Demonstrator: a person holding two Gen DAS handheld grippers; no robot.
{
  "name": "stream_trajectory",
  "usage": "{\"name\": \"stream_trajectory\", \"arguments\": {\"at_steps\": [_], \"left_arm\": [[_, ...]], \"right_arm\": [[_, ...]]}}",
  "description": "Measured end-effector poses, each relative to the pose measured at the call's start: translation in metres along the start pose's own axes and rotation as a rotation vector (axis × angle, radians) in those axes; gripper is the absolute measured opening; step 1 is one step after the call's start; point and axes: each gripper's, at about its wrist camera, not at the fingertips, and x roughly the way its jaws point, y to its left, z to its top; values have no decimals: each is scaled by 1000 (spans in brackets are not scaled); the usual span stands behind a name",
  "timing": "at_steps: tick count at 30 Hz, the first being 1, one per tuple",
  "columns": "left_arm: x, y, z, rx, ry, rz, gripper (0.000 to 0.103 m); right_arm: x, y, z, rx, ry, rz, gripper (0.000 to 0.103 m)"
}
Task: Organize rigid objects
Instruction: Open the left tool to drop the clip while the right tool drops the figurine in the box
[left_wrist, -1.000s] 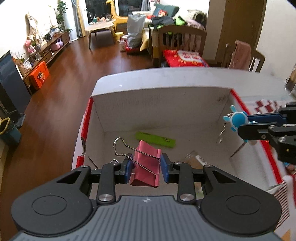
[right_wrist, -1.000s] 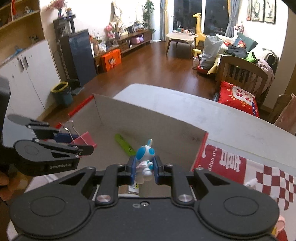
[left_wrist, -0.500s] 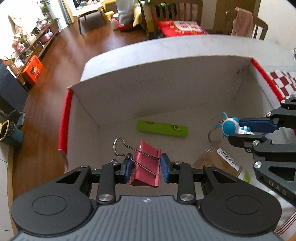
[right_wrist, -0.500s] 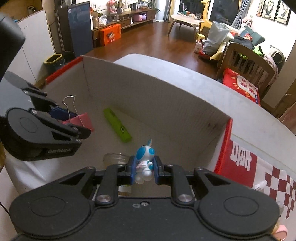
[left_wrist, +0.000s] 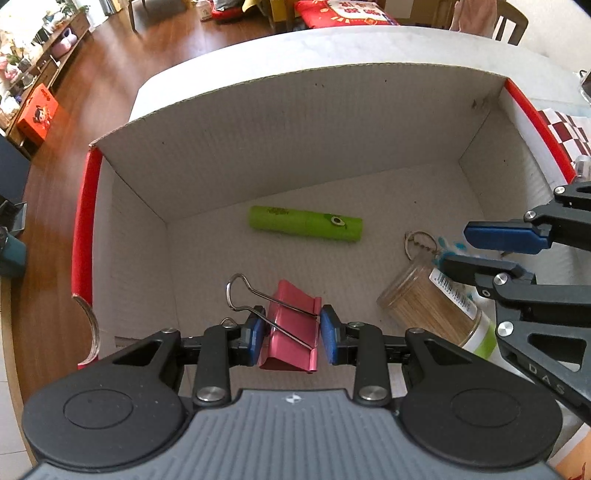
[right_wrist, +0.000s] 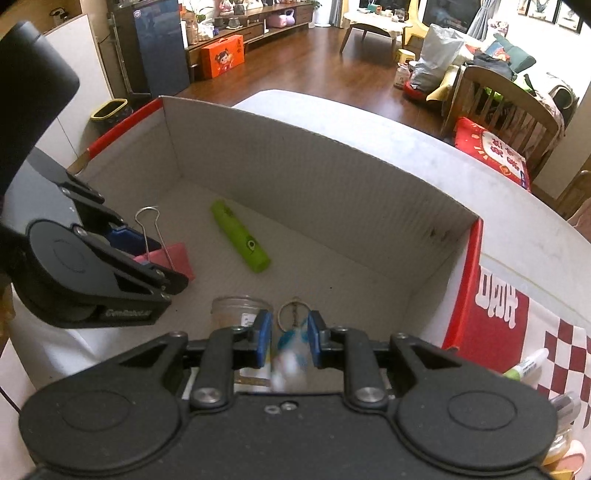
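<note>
My left gripper (left_wrist: 291, 332) is shut on a pink binder clip (left_wrist: 291, 347) and holds it low inside the white cardboard box (left_wrist: 295, 122) with red rims. In the right wrist view the same gripper (right_wrist: 159, 258) and clip (right_wrist: 179, 254) sit at the box's left. My right gripper (right_wrist: 290, 334) is opening: the blue-and-white toy keychain (right_wrist: 291, 354) is a blur between the jaws, clear of the pads, its ring (right_wrist: 293, 314) ahead. From the left wrist the right gripper (left_wrist: 458, 247) hangs over the box's right side, above the ring (left_wrist: 419, 242).
On the box floor (right_wrist: 332, 266) lie a green tube (left_wrist: 306, 223) and a clear jar of toothpicks (left_wrist: 424, 306). The box stands on a pale table (right_wrist: 480, 192). A red-and-white checked cloth (right_wrist: 569, 343) with small items lies to its right. A wooden chair (right_wrist: 506, 96) stands beyond.
Both grippers have sunk into the box and tipped downward. The right jaws have parted and the toy keychain has slipped loose, now blurred. The left gripper's hold on the clip is unchanged.
</note>
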Motion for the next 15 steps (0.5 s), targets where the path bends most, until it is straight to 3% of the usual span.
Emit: {"name": "stream_trajectory", "arguments": {"at_steps": [4,8,15], "left_arm": [[-3,1,2,-8,-5,3,32],[-12,-1,0,3,-40,1,51],[-35,-6,-3,6,-91,-7,51]], "right_arm": [[-3,-6,-1,20,-11,10,27],[-8,-10,-1,33,-19,16,30],[-22,-11,-5,56,-43,38,35]]}}
